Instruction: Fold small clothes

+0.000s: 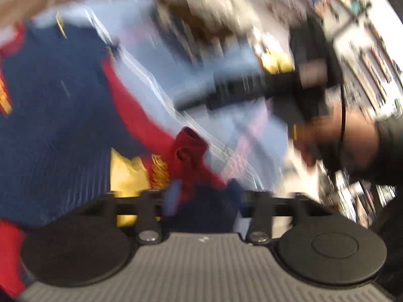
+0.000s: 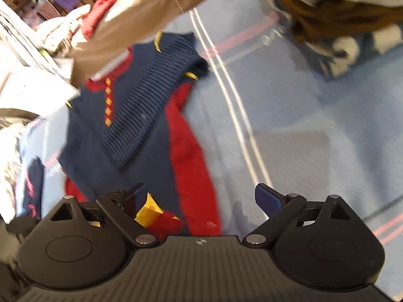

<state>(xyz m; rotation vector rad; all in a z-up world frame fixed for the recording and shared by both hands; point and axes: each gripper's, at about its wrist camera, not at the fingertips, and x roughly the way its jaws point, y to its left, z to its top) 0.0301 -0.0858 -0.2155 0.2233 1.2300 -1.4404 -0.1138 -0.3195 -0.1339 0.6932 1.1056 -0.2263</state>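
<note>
- navy wool with red sleeves: from the left wrist view, the small sweater lies spread on a pale blue blanket, heavily smeared by motion blur.
- a red sleeve of it ends in a bunched cuff near the middle of the view, with a yellow patch just beside it.
- the left gripper has its fingers standing apart; sweater cloth shows low between them, but the blur hides whether any pad touches it.
- to the right, a person's hand holds the other black gripper above the blanket.
- from the right wrist view, the same sweater lies flat on the blue blanket, its striped navy front with yellow buttons facing up, one red sleeve running down toward the camera.
- the right gripper is wide apart, its blue fingertips clear of the cloth on one side; a yellow-and-red bit of sweater sits against the other finger, not pinched.
- a heap of brown and white clothes rests at the blanket's far corner, well apart from the sweater.
- a tan cloth lies beyond the sweater's collar.
</note>
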